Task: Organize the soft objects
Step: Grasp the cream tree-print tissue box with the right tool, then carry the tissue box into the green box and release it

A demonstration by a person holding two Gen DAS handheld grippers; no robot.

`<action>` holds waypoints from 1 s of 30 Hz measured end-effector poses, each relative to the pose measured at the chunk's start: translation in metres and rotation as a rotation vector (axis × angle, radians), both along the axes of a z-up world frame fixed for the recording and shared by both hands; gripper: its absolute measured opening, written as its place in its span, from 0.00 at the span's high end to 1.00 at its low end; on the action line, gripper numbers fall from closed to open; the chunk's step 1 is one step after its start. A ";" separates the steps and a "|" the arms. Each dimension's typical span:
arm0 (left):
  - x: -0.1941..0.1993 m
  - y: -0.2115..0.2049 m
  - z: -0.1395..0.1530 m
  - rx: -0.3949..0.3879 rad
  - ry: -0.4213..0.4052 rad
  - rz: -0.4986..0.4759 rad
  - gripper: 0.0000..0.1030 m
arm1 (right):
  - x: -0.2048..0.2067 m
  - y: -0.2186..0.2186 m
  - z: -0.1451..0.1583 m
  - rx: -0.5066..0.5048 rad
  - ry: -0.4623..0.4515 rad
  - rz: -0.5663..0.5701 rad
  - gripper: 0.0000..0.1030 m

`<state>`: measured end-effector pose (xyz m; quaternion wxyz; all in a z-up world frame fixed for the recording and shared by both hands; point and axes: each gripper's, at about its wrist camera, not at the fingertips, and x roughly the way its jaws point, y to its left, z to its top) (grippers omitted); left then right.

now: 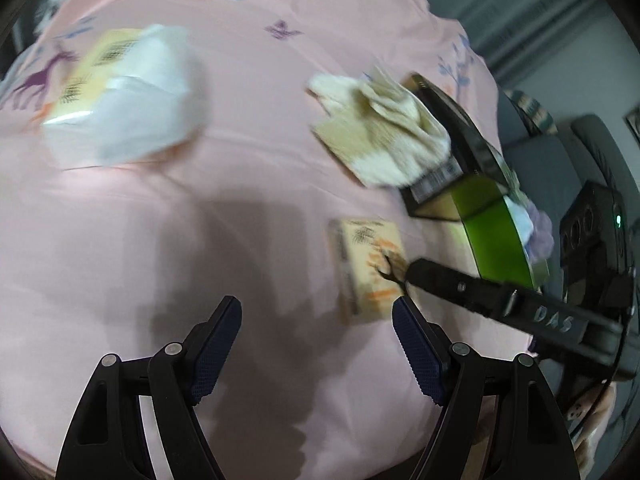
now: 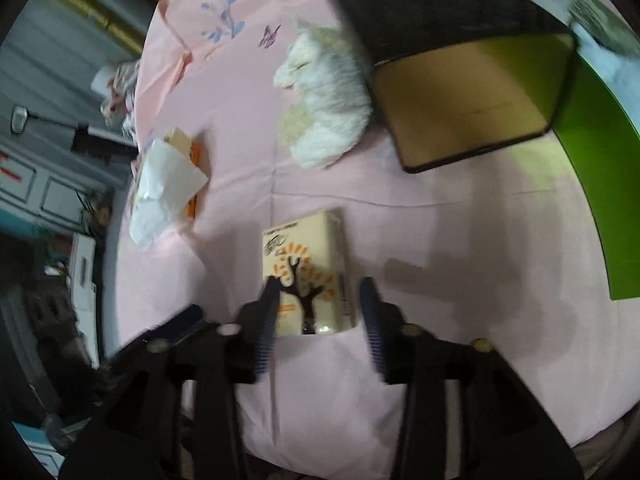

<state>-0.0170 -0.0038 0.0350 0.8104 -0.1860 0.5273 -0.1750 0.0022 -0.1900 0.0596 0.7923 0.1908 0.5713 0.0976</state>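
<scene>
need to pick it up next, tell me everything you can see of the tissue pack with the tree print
The tissue pack is a small cream soft-wrapped block printed with a dark tree and orange leaves. It lies flat on the pink sheet, its near end between the open pads of the right gripper, which do not press it.

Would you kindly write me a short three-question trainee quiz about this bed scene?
1. True or false: the left gripper holds something.
2. What lies between the right gripper's open jaws?
3. The cream fluffy cloth lies against: A) the dark cardboard box, B) the opened tissue pack.

Key: 1 false, it is open and empty. 2 the tree-printed tissue pack. 3 A.
</scene>
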 end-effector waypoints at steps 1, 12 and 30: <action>0.001 -0.008 -0.001 0.004 0.005 -0.013 0.24 | 0.001 -0.004 -0.001 -0.001 0.001 -0.012 0.55; 0.023 -0.046 -0.011 0.031 0.001 -0.107 0.56 | 0.017 -0.001 -0.031 0.181 0.045 0.022 0.66; 0.052 -0.229 0.105 -0.070 -0.341 -0.516 0.56 | -0.027 -0.176 0.102 0.065 -0.347 -0.377 0.65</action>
